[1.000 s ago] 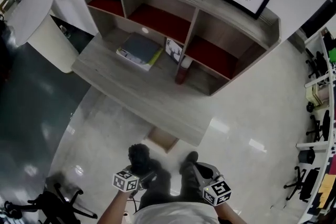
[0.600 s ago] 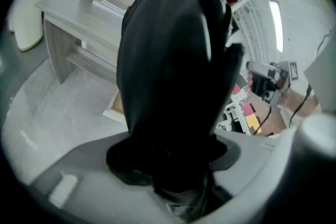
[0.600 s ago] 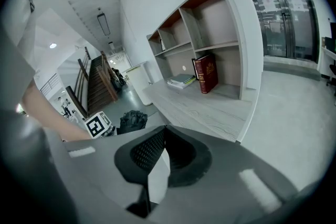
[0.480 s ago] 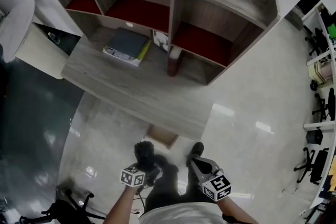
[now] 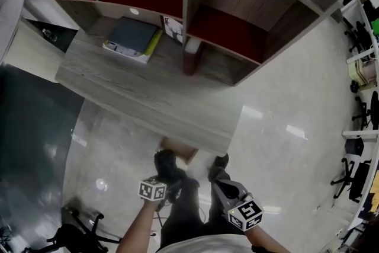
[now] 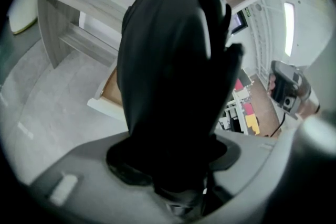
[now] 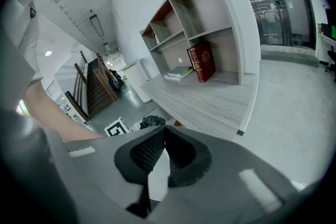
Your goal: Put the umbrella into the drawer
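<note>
Left gripper (image 5: pixel 169 182): jaws clamped on the black folded umbrella (image 5: pixel 165 163), which sits low in the head view. Open drawer (image 5: pixel 185 151) lies just at its 12 o'clock, under the desk (image 5: pixel 148 98) edge. Right gripper (image 5: pixel 217 177), at the umbrella's 3 o'clock: jaws together, empty.

The head view looks steeply down from overhead on the worktop (image 5: pixel 148 92) and shelf unit (image 5: pixel 237 38). The left gripper view sits close behind the umbrella (image 6: pixel 168 76), which blocks its middle. The right gripper view looks across the worktop from low. All three share that worktop.
</note>
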The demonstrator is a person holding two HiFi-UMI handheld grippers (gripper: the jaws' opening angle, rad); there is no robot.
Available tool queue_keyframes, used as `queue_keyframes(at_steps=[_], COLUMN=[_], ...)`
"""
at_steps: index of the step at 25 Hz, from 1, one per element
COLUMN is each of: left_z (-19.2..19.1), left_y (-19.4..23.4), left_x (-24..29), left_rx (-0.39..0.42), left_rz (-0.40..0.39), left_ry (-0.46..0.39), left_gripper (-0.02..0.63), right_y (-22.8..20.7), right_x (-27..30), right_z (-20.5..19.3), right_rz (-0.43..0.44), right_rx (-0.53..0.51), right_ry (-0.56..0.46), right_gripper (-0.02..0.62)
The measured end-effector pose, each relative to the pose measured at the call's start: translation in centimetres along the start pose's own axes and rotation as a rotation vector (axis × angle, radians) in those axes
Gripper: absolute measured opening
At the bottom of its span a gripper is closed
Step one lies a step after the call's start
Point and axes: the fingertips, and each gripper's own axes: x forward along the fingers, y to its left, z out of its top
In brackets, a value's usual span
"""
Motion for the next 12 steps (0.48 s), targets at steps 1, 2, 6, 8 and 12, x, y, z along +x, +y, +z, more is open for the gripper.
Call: queue_keyframes(at_steps=[1,2,6,8,12], left_z=[0.2,0.4,0.9,0.8,1.0], left_y=[0.2,0.4,1.8,2.8,4.2], left_x=[0.5,1.1,3.5,4.7,6.6], left_rx=[-0.01,-0.024,-0.076,-0.098,-0.141], left_rz=[-0.007,-0.018,-0.044,-0.037,-0.023], left_ry=[0.007,0.015,0.043,0.064,0.083], left_gripper=[0.253,0.253,0.253,0.253,0.253], right_y=[-0.2,-0.4,-0.7,-0.8,-1.1], right_x=[0.2,0.5,1.9,2.6,3.4], right_z=[-0.2,-0.3,-0.9,-1.3,-1.9], right_rz=[-0.001,-0.001,0.009,0.019,0.034], right_rx=[0.011,0.02,0.034,0.034,0.049], right_ry=[0.002,0.003,0.006,0.011,0.018], right_gripper=[0.006,0.006,0.006,0.006,0.006])
